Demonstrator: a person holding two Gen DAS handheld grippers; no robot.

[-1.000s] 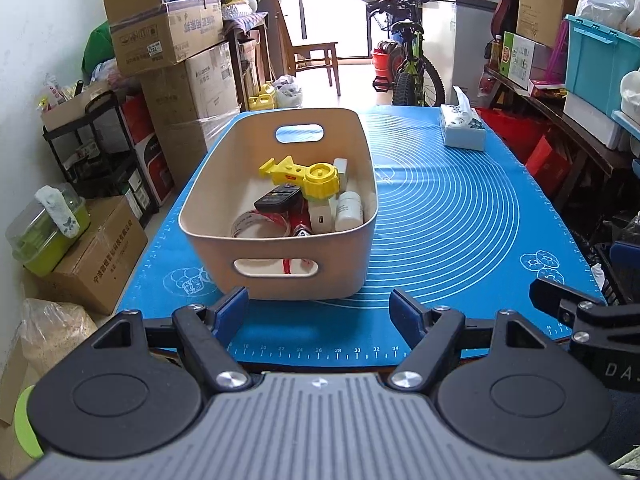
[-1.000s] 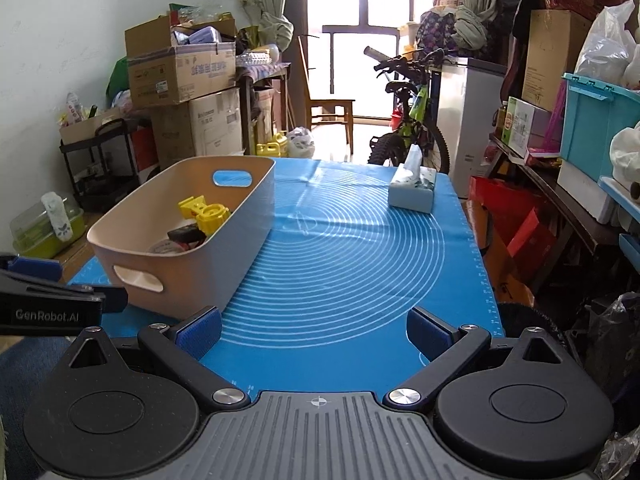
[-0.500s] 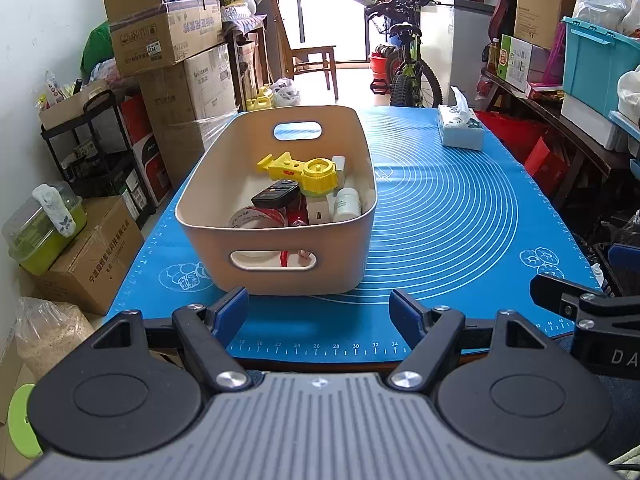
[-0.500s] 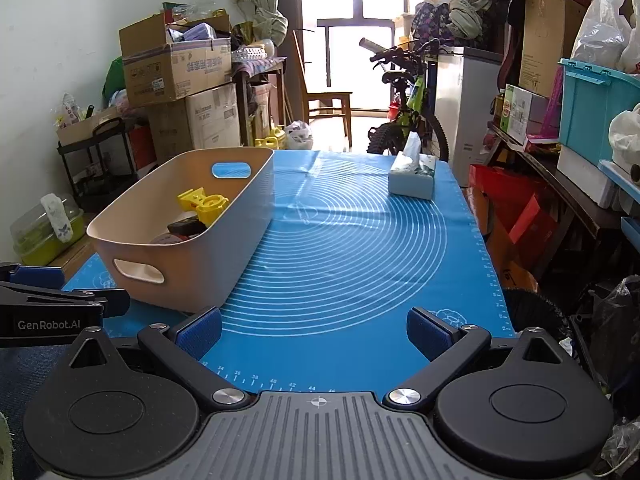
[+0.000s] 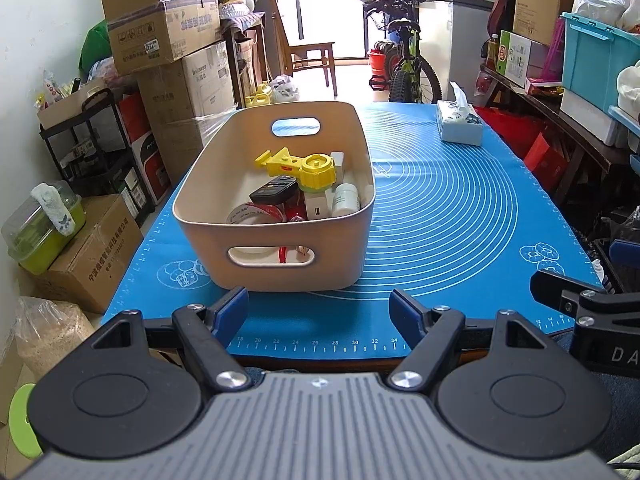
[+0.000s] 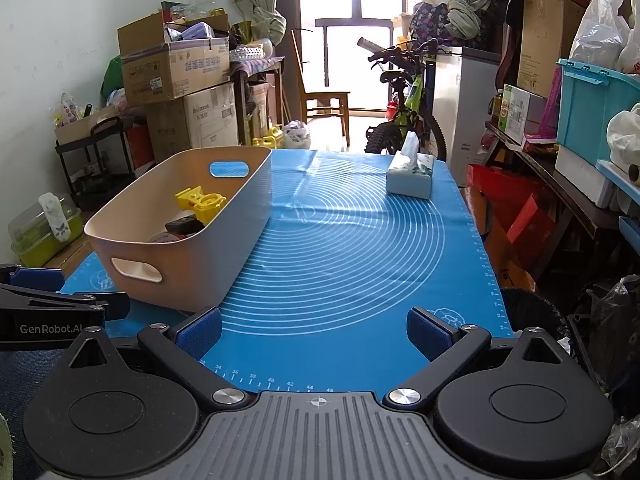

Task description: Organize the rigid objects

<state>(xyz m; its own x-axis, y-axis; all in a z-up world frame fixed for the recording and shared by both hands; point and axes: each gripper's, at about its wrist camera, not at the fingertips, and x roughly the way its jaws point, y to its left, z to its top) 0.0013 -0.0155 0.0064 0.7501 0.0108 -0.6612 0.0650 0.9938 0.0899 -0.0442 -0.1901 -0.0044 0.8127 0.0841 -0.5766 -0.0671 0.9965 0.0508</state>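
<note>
A beige plastic bin stands on the blue mat, left of the mat's middle. It holds a yellow tool, a black remote, a tape roll, a white bottle and other small items. The bin also shows in the right wrist view. My left gripper is open and empty, at the table's near edge in front of the bin. My right gripper is open and empty, at the near edge to the right of the bin.
A tissue box sits at the mat's far right. Stacked cardboard boxes and a black cart line the left side. A bicycle stands beyond the table. Shelves with a teal crate run along the right.
Both grippers have drawn back toward the table's near edge and slightly up. The bin looks farther away. Both stay open and empty.
</note>
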